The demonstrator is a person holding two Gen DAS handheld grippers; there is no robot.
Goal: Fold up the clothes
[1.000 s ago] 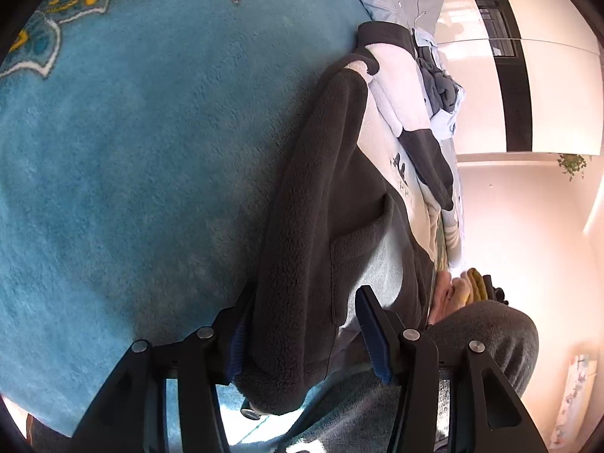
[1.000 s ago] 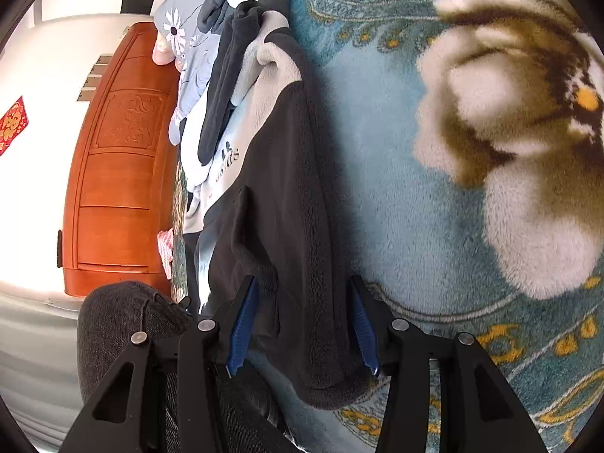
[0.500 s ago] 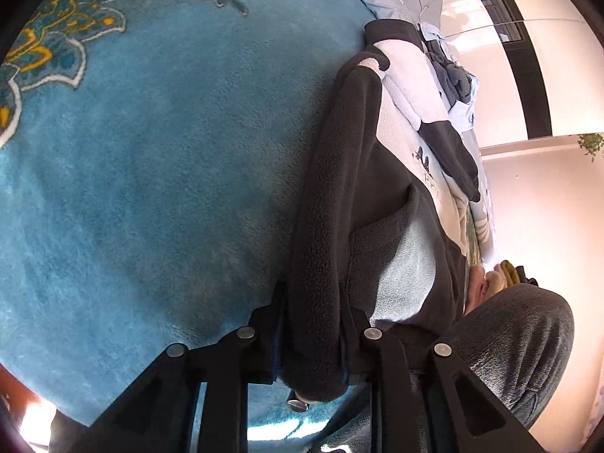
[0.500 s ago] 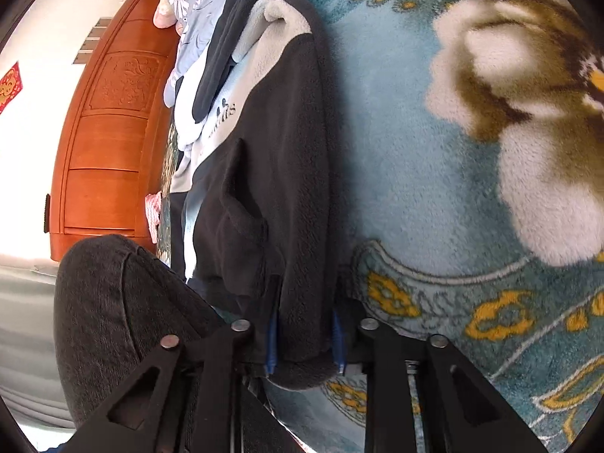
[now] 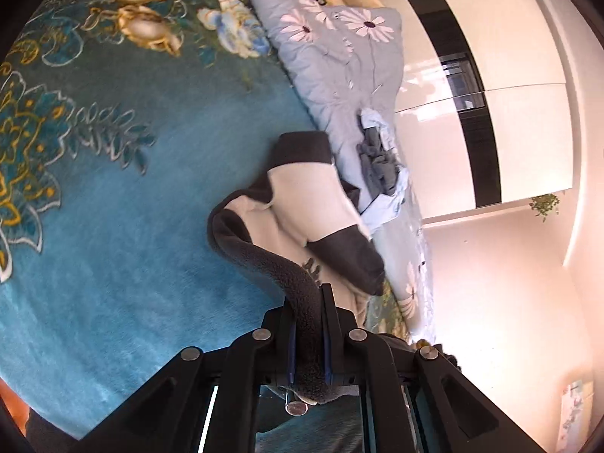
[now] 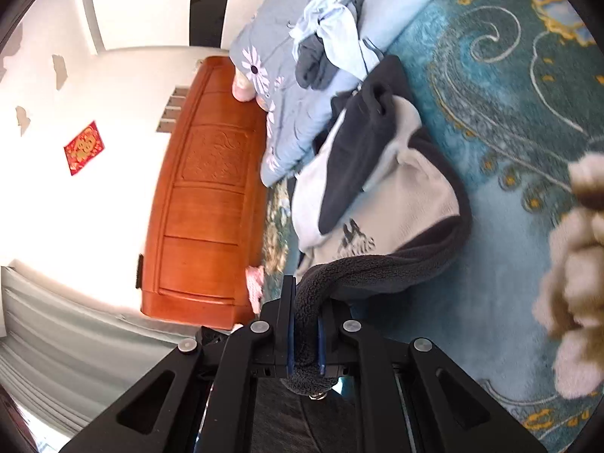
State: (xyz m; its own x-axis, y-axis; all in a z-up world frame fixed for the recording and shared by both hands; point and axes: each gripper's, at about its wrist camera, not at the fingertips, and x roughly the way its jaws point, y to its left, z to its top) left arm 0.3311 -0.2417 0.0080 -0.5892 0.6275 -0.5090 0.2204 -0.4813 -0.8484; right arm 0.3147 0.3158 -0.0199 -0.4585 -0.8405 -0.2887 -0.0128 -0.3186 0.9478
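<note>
Fleece jacket (image 5: pixel 302 226) hem sits clamped in both the left gripper (image 5: pixel 308 334) and right gripper (image 6: pixel 305 334). Its body bunches toward 12 o'clock on the teal blanket (image 5: pixel 132 207).

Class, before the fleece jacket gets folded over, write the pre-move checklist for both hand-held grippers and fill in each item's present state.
1. Left hand-held gripper shut on the fleece jacket hem: ok.
2. Right hand-held gripper shut on the same dark hem: ok.
3. Hem lifted off the teal blanket: ok.
4. Sleeve laid flat and tidy: not ok; it lies bunched across the light chest panel.
5. Landing area free of other clothes: not ok; the grey and pale blue garments lie on the floral quilt just beyond the collar.
6. Both grips equally deep: cannot tell.
</note>
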